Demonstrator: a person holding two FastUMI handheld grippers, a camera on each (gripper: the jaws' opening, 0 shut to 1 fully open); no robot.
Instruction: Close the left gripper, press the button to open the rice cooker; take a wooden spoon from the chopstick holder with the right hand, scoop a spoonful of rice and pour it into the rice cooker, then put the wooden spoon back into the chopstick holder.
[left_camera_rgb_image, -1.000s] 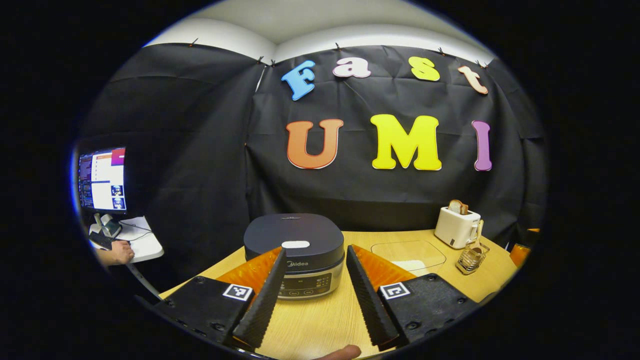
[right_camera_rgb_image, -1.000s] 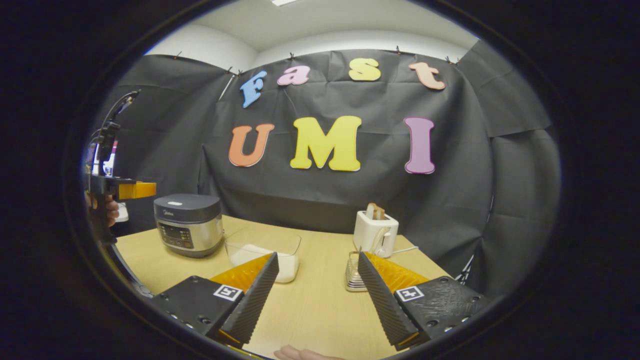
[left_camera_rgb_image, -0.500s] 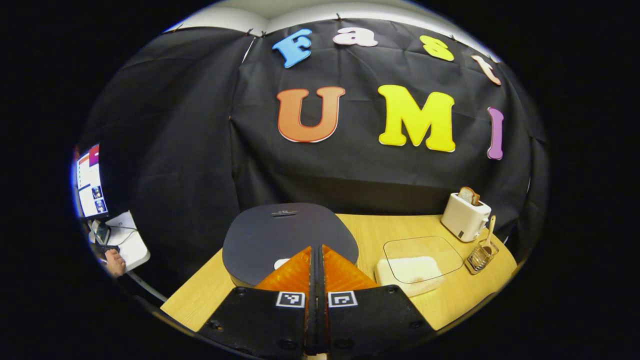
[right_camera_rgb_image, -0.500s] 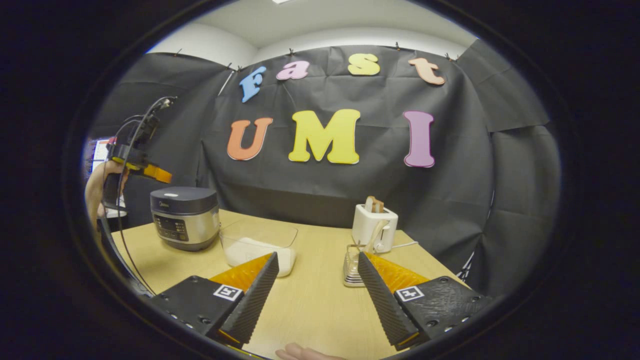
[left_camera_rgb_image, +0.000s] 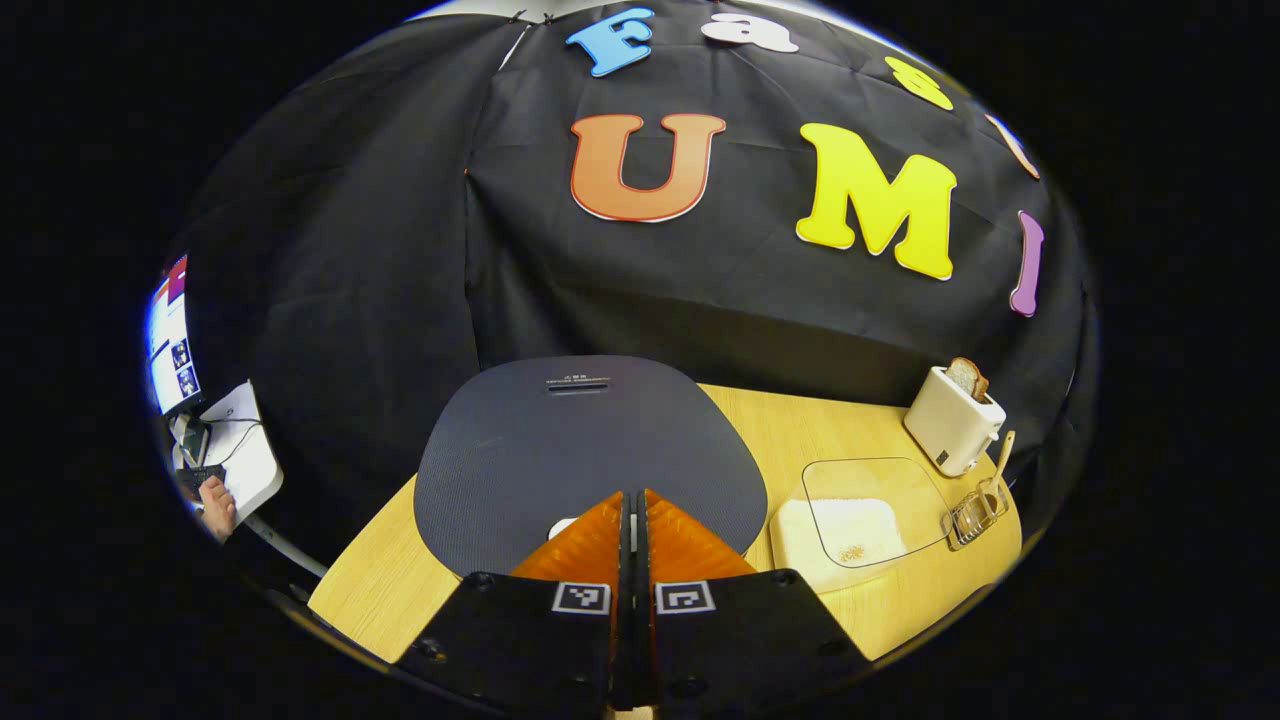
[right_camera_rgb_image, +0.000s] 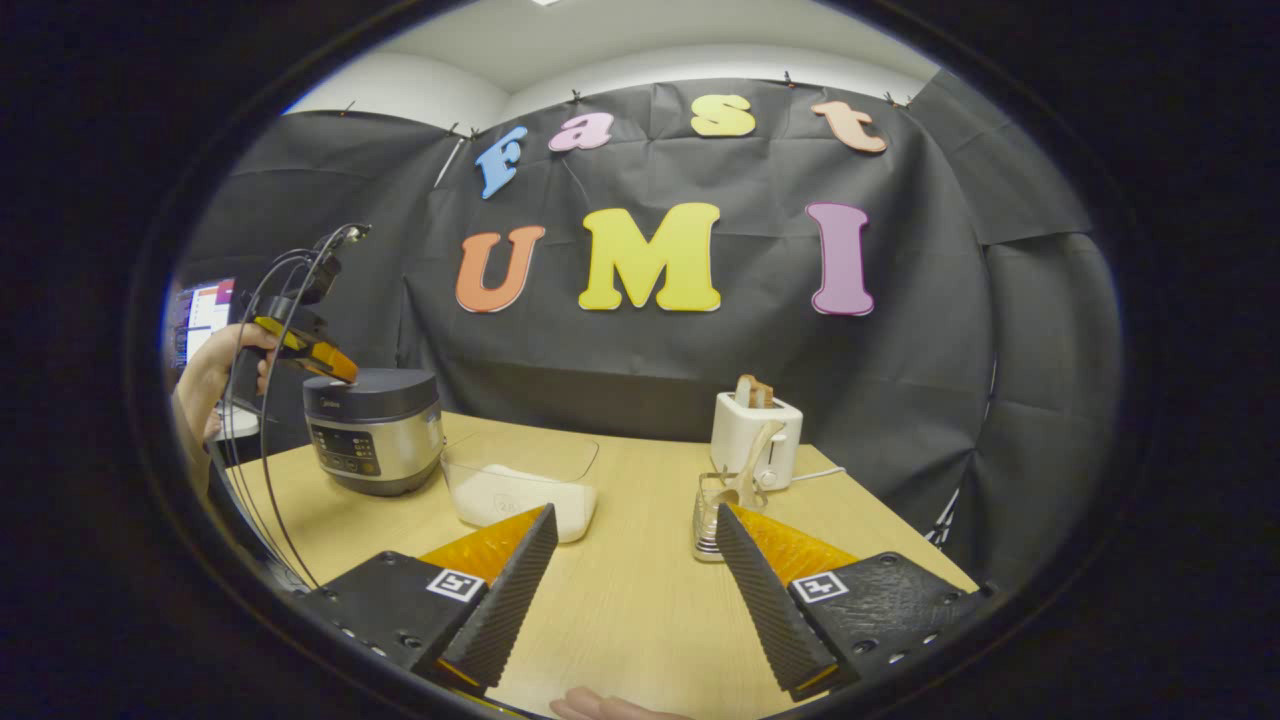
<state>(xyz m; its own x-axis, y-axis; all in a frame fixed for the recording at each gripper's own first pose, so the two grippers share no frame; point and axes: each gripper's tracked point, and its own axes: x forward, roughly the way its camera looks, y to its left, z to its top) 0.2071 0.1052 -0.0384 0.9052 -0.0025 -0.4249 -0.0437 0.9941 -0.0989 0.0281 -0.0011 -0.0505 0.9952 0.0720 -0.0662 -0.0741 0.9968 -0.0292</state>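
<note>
Bare wooden table (right_camera_rgb_image: 640, 600) is lying open ahead of the right gripper (right_camera_rgb_image: 635, 570), while the clear rice container (right_camera_rgb_image: 520, 490) and the wire chopstick holder (right_camera_rgb_image: 712, 515) are flanking that lane, with the toaster (right_camera_rgb_image: 755, 440) standing just behind the holder.

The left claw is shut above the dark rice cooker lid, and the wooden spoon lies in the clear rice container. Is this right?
Not quite. The wooden spoon stands in the wire chopstick holder, as the right gripper view shows. The left claw is indeed shut above the dark rice cooker lid.
</note>
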